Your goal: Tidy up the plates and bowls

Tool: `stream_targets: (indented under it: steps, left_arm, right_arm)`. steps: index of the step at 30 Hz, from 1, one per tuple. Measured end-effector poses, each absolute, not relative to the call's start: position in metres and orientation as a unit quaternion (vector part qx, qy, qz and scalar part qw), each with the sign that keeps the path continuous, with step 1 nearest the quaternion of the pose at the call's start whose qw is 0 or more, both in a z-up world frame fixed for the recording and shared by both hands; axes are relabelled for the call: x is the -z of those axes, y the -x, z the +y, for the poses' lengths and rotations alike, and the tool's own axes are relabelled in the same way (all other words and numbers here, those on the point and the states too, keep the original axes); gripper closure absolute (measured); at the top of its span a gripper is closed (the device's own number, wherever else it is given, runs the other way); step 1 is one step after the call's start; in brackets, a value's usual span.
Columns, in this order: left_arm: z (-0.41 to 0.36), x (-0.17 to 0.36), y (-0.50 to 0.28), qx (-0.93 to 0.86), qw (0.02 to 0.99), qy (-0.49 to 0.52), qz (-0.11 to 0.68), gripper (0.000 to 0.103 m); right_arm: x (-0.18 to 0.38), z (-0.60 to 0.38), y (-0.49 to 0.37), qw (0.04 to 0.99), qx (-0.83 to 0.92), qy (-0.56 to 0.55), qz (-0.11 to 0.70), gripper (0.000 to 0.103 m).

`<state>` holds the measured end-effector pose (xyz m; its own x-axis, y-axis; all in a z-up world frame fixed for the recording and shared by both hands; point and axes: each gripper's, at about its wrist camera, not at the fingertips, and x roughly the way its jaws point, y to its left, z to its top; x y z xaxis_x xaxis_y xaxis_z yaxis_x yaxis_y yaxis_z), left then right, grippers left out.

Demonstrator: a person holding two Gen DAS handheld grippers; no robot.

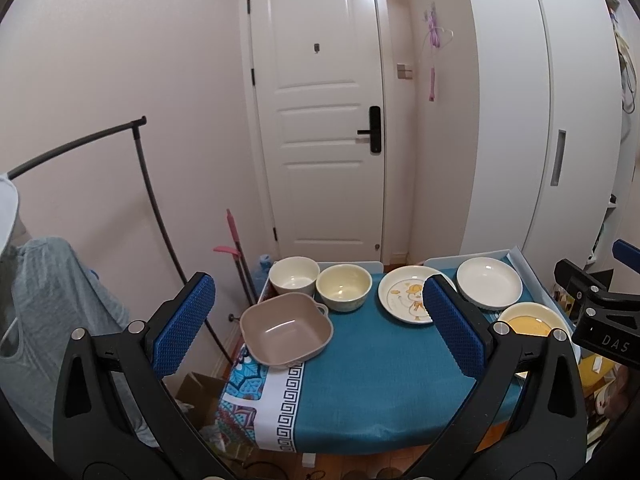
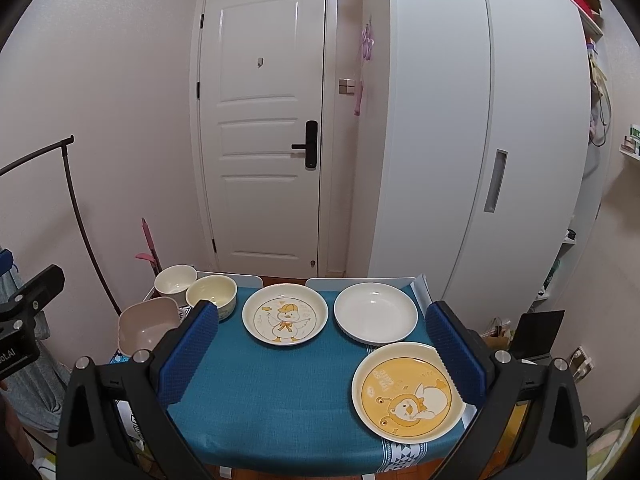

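A white door point(image 2: 260, 120) stands shut at the far end of the room, and everything else sits in front of it. Nearest to it is the table point(image 2: 280, 380), covered in a teal cloth. On the side of the table closest to the door, from left to right, are a white bowl point(image 2: 175, 279), a pale yellow bowl point(image 2: 211, 291) touching it, a duck plate point(image 2: 285, 314) and a plain white plate point(image 2: 375, 313) just beside that. Farther from the door, at the table's left edge, sits a square beige bowl point(image 1: 286, 330), close to the two round bowls. On the right, also farther from the door, lies a yellow bear plate point(image 2: 406, 392), just in front of the white plate.

Both tools hang over the near end of the table, the end away from the door, touching nothing. The left tongs point(image 1: 316, 324) are spread wide, their blue pads point(image 1: 184, 324) framing the beige bowl and the duck plate. The right tongs point(image 2: 322, 356) are spread wide as well, with one pad overlapping the rim of the bear plate in that view; whether it touches the plate I cannot tell.
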<state>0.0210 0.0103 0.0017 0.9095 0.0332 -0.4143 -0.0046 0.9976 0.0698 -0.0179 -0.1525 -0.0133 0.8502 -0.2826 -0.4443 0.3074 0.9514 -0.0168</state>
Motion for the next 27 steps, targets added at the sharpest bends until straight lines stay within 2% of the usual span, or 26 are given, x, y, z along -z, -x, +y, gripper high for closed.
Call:
stream_targets:
  steps: [27]
  left_arm:
    - [0.0126,-0.0045,-0.0282,-0.008,0.976,-0.028,0.218,0.0]
  right_arm:
    - [0.0167,-0.1502,0.0158,0.961,0.146,-0.031,0.233,0.0]
